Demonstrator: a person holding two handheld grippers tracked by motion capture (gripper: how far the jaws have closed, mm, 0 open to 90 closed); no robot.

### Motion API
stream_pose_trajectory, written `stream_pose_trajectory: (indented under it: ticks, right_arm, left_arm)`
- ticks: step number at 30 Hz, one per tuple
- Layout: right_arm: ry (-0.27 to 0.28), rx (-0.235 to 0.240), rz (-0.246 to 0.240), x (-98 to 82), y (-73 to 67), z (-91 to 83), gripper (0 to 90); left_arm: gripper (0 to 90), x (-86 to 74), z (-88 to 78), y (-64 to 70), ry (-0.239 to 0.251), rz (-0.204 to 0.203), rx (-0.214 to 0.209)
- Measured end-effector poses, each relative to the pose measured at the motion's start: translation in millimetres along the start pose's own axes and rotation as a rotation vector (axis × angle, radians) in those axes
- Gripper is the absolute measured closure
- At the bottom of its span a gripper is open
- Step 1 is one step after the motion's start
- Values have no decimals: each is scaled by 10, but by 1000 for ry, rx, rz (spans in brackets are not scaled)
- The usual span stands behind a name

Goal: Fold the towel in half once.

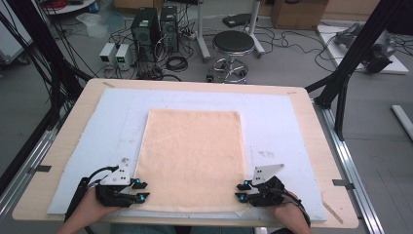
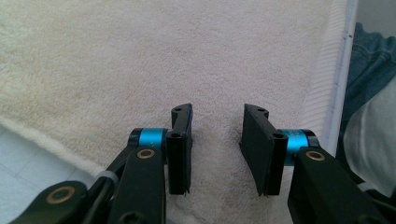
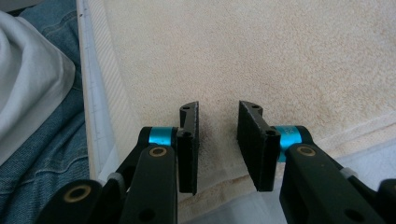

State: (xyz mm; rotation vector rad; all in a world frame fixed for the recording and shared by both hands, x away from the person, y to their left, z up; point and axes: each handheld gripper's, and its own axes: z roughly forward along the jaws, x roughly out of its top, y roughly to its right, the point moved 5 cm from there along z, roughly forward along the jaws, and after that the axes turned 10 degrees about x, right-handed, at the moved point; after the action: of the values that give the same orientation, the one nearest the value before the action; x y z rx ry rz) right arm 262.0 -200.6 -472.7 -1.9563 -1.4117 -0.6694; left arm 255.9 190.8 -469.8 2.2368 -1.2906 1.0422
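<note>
— Left gripper (image 1: 140, 190)?
— Down at the near left corner of the towel (image 1: 192, 158), jaws parted, a strip of bare terry between the pads. Nothing pinched. In the left gripper view (image 2: 217, 149), tips low over the pile, whether touching it cannot be told; hemmed near edge off to the right there.

— And the right gripper (image 1: 240, 190)?
— Mirrored at the near right corner. Jaws likewise apart over cloth, gripping nothing. Seen close in the right gripper view (image 3: 217, 147), with the towel's side edge running past the right-hand jaw.

— Where is the towel itself?
— Spread flat, peach-coloured, in the middle of the white mat (image 1: 282, 122), long sides running away from the person. Near edge just short of the mat's front border.

— Beneath that?
— Wooden table (image 1: 319, 156), mat taped at its corners.

— Farther out?
— Beyond the far edge: a round stool (image 1: 233, 44) on the floor, two dark computer towers (image 1: 155, 27) among tangled cables. Near side, in both gripper views: blue jeans (image 3: 42, 140) under a white garment.
</note>
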Motion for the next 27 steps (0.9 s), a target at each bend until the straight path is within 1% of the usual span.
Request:
stream_pose_trajectory:
  ticks: [1, 2, 4, 5, 6, 7, 8, 9, 11, 12, 13, 14, 15, 17, 18, 19, 20, 21, 24, 25, 26, 27]
  right_arm:
    - [0, 0, 0, 0, 0, 0, 690]
    - [1, -4, 1, 0, -3, 0, 690]
    - [-3, -2, -1, 0, -12, 2, 689]
    - [-1, -4, -1, -1, -13, 1, 687]
    - [-1, -4, -1, -1, -13, 1, 687]
    - [6, -6, 2, 4, -5, 2, 652]
    - [6, -6, 2, 4, -5, 2, 652]
    - [25, -25, 2, 29, 11, -4, 567]
    - [36, -21, 2, 46, 13, -7, 555]
    - [45, -44, 0, 81, 43, -11, 502]
    - [45, -44, 0, 81, 43, -11, 502]
    - [54, -43, 13, 99, 58, -7, 489]
    - [63, -56, 12, 139, 94, 2, 412]
    - [70, -76, 25, 178, 132, 10, 320]
    - [70, -76, 25, 178, 132, 10, 320]
    - [78, -73, 43, 197, 147, 12, 308]
    - [83, -91, 43, 228, 178, 11, 274]
    - [87, -103, 39, 242, 198, 11, 262]
    - [92, -116, 54, 265, 229, -5, 232]
    - [92, -126, 52, 268, 249, -15, 216]
    - [90, -136, 63, 270, 259, -29, 202]
    - [98, -144, 63, 273, 278, -44, 194]
  left_arm:
    - [631, -3, -1, 2, 4, -9, 1]
    - [631, -8, -8, -2, 2, -2, 1]
    - [618, -7, -12, 8, 4, -4, 4]
    - [603, -1, -20, 12, 0, 16, 5]
    - [577, -1, -20, 12, 0, 16, 5]
    - [546, 5, -23, 11, 1, 3, 10]
    - [546, 8, -33, -10, -1, 0, 19]
    - [508, 10, -41, -26, 6, -11, 24]
    - [498, 10, -67, -66, 22, -34, 37]
    - [455, 8, -87, -99, 24, -66, 46]
    - [449, 8, -87, -99, 24, -66, 46]
    - [449, 8, -100, -119, 27, -65, 52]
    - [422, 14, -109, -131, 36, -76, 60]
    - [380, 44, -122, -181, 53, -102, 78]
    - [366, 44, -122, -181, 53, -102, 78]
    - [366, 54, -121, -195, 59, -110, 85]
    - [332, 76, -112, -228, 63, -119, 95]
    - [319, 90, -106, -237, 70, -127, 99]
    - [282, 129, -92, -253, 79, -130, 101]
    - [273, 142, -84, -254, 86, -129, 104]
    - [267, 142, -84, -254, 86, -129, 104]
    - [253, 166, -73, -259, 90, -129, 111]
